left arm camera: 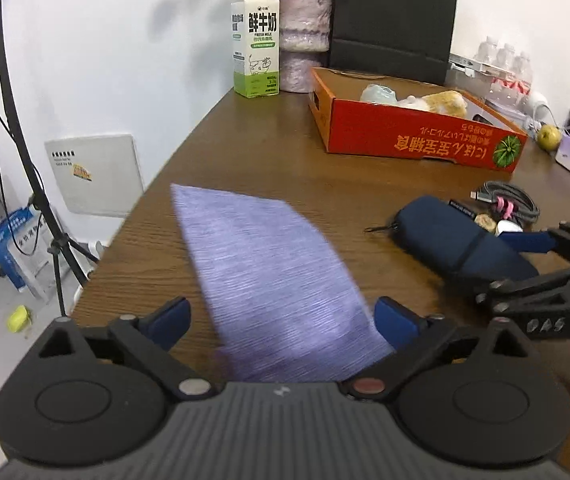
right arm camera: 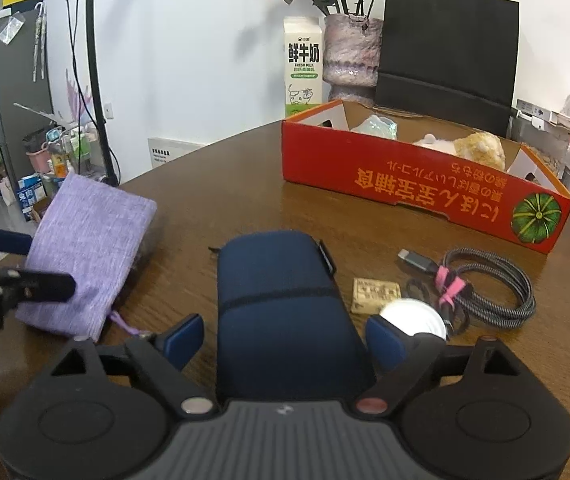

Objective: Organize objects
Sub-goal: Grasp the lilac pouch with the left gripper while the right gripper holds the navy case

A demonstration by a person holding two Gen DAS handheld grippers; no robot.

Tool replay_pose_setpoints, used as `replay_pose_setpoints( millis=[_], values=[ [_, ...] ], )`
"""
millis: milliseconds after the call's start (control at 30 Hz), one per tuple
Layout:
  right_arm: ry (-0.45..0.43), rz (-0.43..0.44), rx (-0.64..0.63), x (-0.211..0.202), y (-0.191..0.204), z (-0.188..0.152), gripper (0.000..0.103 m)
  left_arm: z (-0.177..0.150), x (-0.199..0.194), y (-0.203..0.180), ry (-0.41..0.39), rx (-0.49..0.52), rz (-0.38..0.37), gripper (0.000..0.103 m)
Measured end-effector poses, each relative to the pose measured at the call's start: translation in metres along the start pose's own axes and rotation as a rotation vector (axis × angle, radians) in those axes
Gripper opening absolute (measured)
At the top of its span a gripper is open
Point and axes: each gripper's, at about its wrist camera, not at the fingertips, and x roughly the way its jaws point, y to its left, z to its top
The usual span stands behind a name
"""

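Observation:
A purple fabric pouch lies on the brown table between the blue pads of my left gripper, which is open around it. The pouch also shows at the left of the right wrist view. A navy zip case lies between the blue pads of my right gripper, which is open around it. The case and right gripper show at the right of the left wrist view. A red cardboard box holding soft items stands behind.
A coiled braided cable, a small tan tile and a white round thing lie right of the case. A milk carton, a vase and a black paper bag stand at the back wall. The table edge runs on the left.

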Motion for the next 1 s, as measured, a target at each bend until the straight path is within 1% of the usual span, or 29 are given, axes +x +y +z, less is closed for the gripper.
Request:
replay_pose_setpoints(
  millis=[200,267,433,533,600,633,700,733,767,800,833,867,900,933,967,1000],
  values=[
    [0.008,-0.045,-0.005,0.008,0.004,0.002,0.088,0.003,0.015,-0.020,-0.045,-0.068,0.097,0.103],
    [0.004,-0.048,0.006,0.008,0.003,0.001,0.088,0.004,0.020,-0.022,-0.055,-0.089,0.119,0.103],
    [0.006,-0.048,0.019,0.011,0.000,-0.001,0.090,0.003,0.029,-0.027,-0.044,-0.106,0.154,0.103],
    [0.010,-0.050,0.020,0.011,0.001,-0.001,0.094,0.003,0.030,-0.030,-0.045,-0.111,0.161,0.103],
    [0.016,-0.052,0.021,0.012,0.001,-0.001,0.100,0.002,0.031,-0.033,-0.046,-0.108,0.166,0.103],
    [0.020,-0.054,0.021,0.013,0.001,-0.001,0.101,0.002,0.032,-0.035,-0.047,-0.104,0.170,0.103],
    [0.025,-0.055,0.026,0.014,0.000,-0.001,0.103,0.002,0.033,-0.037,-0.053,-0.105,0.172,0.100],
    [0.027,-0.050,0.031,0.014,-0.001,-0.001,0.103,0.001,0.033,-0.038,-0.053,-0.107,0.171,0.096],
    [0.028,-0.048,0.035,0.015,-0.001,-0.001,0.103,0.002,0.034,-0.038,-0.051,-0.109,0.167,0.090],
    [0.028,-0.048,0.036,0.015,-0.001,-0.001,0.103,0.001,0.034,-0.038,-0.048,-0.109,0.157,0.087],
    [0.027,-0.048,0.035,0.015,-0.001,-0.001,0.102,0.001,0.033,-0.038,-0.047,-0.109,0.146,0.081],
    [0.024,-0.048,0.033,0.015,-0.001,-0.001,0.099,0.001,0.032,-0.038,-0.047,-0.107,0.138,0.075],
    [0.020,-0.044,0.030,0.014,0.000,-0.001,0.094,0.001,0.030,-0.037,-0.048,-0.100,0.128,0.072],
    [0.013,-0.040,0.024,0.012,0.001,-0.001,0.092,0.000,0.028,-0.036,-0.046,-0.093,0.116,0.066],
    [0.008,-0.038,0.017,0.011,0.002,-0.002,0.086,0.000,0.027,-0.035,-0.039,-0.089,0.103,0.064],
    [0.003,-0.035,0.010,0.009,0.004,-0.003,0.083,0.000,0.026,-0.033,-0.028,-0.082,0.087,0.063]
  ],
)
